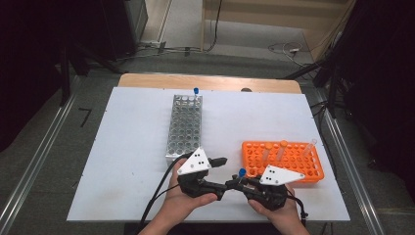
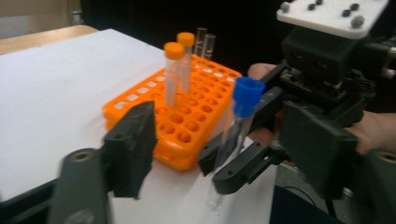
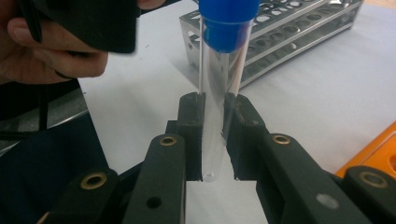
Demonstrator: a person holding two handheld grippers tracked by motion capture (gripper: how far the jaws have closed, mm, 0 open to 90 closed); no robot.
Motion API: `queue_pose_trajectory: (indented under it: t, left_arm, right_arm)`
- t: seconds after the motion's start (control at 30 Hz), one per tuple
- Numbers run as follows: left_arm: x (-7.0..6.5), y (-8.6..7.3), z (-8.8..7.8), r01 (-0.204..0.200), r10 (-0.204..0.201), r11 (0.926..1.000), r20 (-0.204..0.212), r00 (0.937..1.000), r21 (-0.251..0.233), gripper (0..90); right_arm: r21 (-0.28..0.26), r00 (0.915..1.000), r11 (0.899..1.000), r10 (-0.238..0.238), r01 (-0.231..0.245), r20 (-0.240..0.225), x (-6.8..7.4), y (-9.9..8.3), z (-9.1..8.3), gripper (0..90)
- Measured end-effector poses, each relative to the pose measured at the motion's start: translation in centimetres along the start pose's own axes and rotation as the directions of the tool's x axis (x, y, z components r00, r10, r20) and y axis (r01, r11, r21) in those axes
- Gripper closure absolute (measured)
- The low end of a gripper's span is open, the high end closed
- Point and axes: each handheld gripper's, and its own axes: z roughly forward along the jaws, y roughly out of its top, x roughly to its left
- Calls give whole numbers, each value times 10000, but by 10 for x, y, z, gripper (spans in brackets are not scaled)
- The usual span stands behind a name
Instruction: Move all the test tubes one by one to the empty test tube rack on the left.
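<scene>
I hold my right gripper [image 3: 214, 116] with its two black jaws pinched tight on a clear test tube with a blue cap [image 3: 219, 88]. The tube stands upright between the pads, its rounded bottom just below them and its cap well above, toward twelve o'clock in the right gripper view. From above, that right gripper [image 1: 235, 185] sits near the table's front edge, at about six o'clock on the white table [image 1: 132, 147], and the blue cap [image 1: 242, 172] shows just above it.

My left gripper [image 2: 224, 140] faces the tube from the other side. Its jaws stand partly open with the tube [image 2: 233, 140] between them, and neither pad presses on the glass. From above, the left gripper [image 1: 221, 188] lies just beside the right one, at its nine o'clock, the two nearly tip to tip.

The orange rack [image 1: 284, 160] lies at about two o'clock from my right hand [image 1: 274, 208], close by, with two orange-capped tubes [image 2: 180, 65] and two uncapped ones standing in it. The metal rack [image 1: 183, 128] stretches away at twelve o'clock from my left hand [image 1: 186, 200], with one blue-capped tube [image 1: 195, 93] at its far end.
</scene>
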Motion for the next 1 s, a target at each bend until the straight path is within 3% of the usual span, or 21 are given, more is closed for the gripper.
queue_pose_trajectory:
  t: [0.3, 0.63, 1.0]
  left_arm:
    - [-4, 0, 7, -152, 149, 9998, 313, 9994, 98, 572]
    - [-8, -2, 12, -401, 383, 9988, 612, 9974, 295, 727]
    - [-8, -2, 12, -673, 661, 9974, 446, 9968, 255, 759]
  right_arm:
    - [65, 9994, 9997, -216, 218, -273, 6, 1, 4, 750]
    - [116, 9982, 9994, -330, 336, -493, 8, 1, 5, 750]
    - [75, 9977, 9998, -201, 207, -648, 6, 0, 4, 744]
